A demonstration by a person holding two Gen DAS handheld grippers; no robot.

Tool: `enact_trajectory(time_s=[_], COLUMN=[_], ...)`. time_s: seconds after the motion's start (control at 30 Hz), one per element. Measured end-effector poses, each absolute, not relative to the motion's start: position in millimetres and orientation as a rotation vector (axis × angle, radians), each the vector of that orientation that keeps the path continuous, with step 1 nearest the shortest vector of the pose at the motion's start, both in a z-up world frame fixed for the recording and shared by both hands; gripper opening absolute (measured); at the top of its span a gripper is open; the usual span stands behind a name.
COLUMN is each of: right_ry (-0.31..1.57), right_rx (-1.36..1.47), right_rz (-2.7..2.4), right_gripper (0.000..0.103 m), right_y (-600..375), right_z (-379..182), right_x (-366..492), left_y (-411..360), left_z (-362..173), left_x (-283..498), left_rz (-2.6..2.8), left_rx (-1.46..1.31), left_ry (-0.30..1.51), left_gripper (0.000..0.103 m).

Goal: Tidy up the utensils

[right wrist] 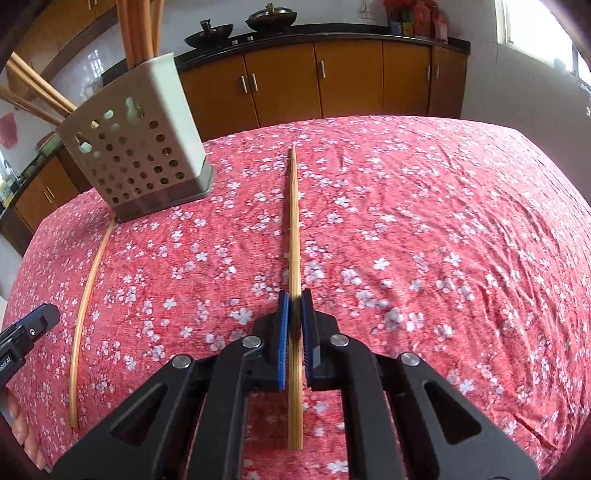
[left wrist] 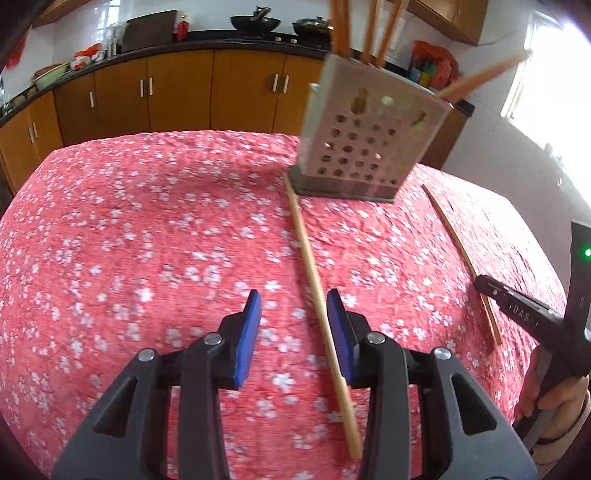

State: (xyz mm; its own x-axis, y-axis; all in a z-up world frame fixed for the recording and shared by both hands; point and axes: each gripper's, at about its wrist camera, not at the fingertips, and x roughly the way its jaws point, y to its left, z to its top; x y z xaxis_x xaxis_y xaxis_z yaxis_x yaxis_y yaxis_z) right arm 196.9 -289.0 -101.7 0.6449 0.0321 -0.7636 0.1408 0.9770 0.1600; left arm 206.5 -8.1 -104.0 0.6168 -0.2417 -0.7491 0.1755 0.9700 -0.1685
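A perforated metal utensil holder stands on the table with several chopsticks in it; it also shows in the right wrist view. My left gripper is open above a loose chopstick that lies between its pads, close to the right one. My right gripper is shut on a second chopstick lying along the cloth. That chopstick shows in the left wrist view with the right gripper over its near end. The left chopstick curves at the left of the right wrist view.
The table wears a red cloth with white flowers. Wooden kitchen cabinets and a dark counter with woks run behind it. A window is at the right.
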Motion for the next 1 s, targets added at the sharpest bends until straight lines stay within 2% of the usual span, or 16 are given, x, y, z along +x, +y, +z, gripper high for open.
enact_trajectory(time_s=[0.1,0.17,0.23,0.3,0.67,0.8,1.0], right_ry=[0.867,0.865,0.864,0.861,0.843,0.862,0.865], right_rx=[0.212,0.211,0.209,0.205,0.146,0.133,0.130], right_rz=[-0.066,-0.064,-0.059,-0.047,-0.009,-0.005,-0.008], right_gripper=[0.008,0.008,0.008,0.008,0.008,0.008,0.008], right_y=[-295,-296,-297,-294,-274,-272,-271], right_z=[-102,-102,-103,-103,-101,-103,-105], right_x=[195,194,192,190,196,201,206], left_y=[-25,-32,-35,-31,36,37,35], left_z=[-110,-117,-122,-122,-121,-120,-121], left_x=[208,210,213,215,253,253,258], left_rz=[-0.242,-0.217,-0.164,-0.144,-0.011,-0.046,-0.044], left_rx=[-0.038,-0.006,0.026,0.023,-0.040,-0.008,-0.013], left_ry=[0.895,0.912,0.906,0.908,0.899,0.883,0.887], left_gripper=[0.033,0.024,0.010,0.008,0.011,0.029,0.030])
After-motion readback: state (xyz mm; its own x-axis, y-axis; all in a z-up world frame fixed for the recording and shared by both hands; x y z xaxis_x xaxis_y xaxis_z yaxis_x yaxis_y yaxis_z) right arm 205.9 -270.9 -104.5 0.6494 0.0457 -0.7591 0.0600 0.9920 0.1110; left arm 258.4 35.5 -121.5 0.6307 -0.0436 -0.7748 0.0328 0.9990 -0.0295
